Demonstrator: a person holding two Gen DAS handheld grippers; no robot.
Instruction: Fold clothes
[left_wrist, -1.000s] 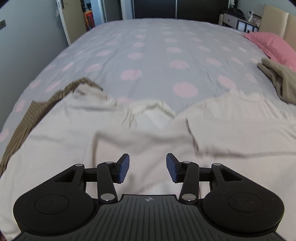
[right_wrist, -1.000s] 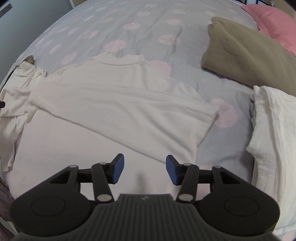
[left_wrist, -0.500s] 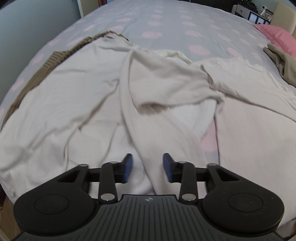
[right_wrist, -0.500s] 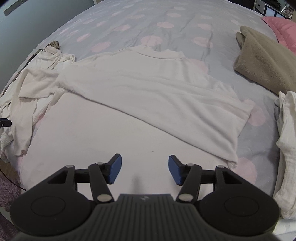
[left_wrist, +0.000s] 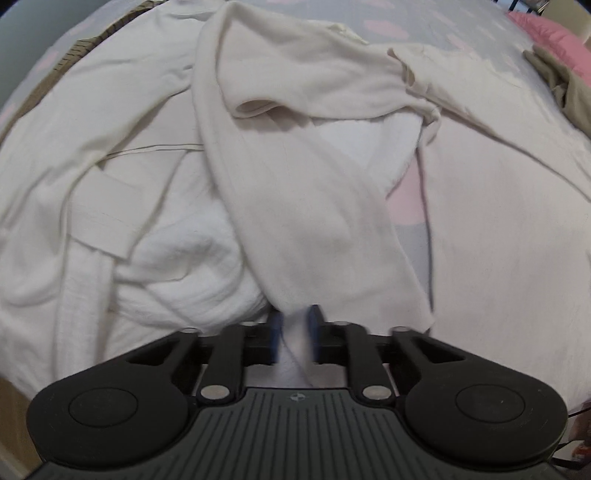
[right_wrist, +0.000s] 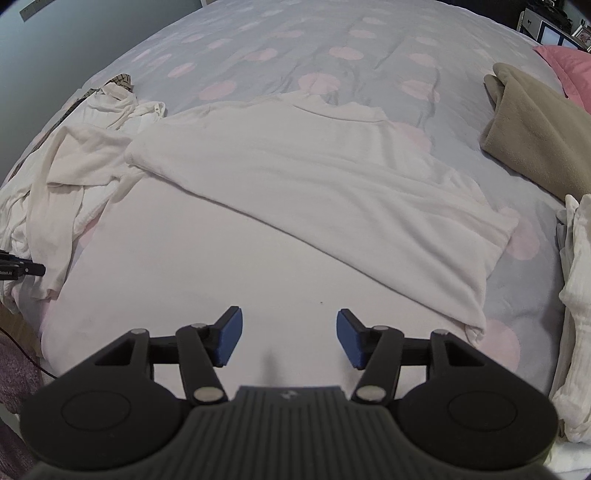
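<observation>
A cream long-sleeved shirt (right_wrist: 295, 192) lies spread on the bed, with one sleeve folded across its chest. Its other sleeve (left_wrist: 295, 206) trails over a pile of white clothes toward my left gripper (left_wrist: 294, 328). That gripper is shut on the sleeve's end, with cloth pinched between the blue pads, which are motion-blurred. My right gripper (right_wrist: 289, 336) hangs open just above the shirt's lower body, nothing between its fingers. In the right wrist view the left gripper's tip (right_wrist: 22, 271) shows at the left edge beside the sleeve.
A crumpled white textured garment (left_wrist: 184, 266) lies under the sleeve, with brown striped cloth (left_wrist: 85, 48) behind it. A tan fleece (right_wrist: 535, 125), a pink pillow (right_wrist: 569, 62) and white cloth (right_wrist: 576, 295) lie to the right on the grey dotted bedcover (right_wrist: 295, 44).
My left gripper dropped lower and closer over the sleeve and shut on its end. The right gripper drew back a little and stays open.
</observation>
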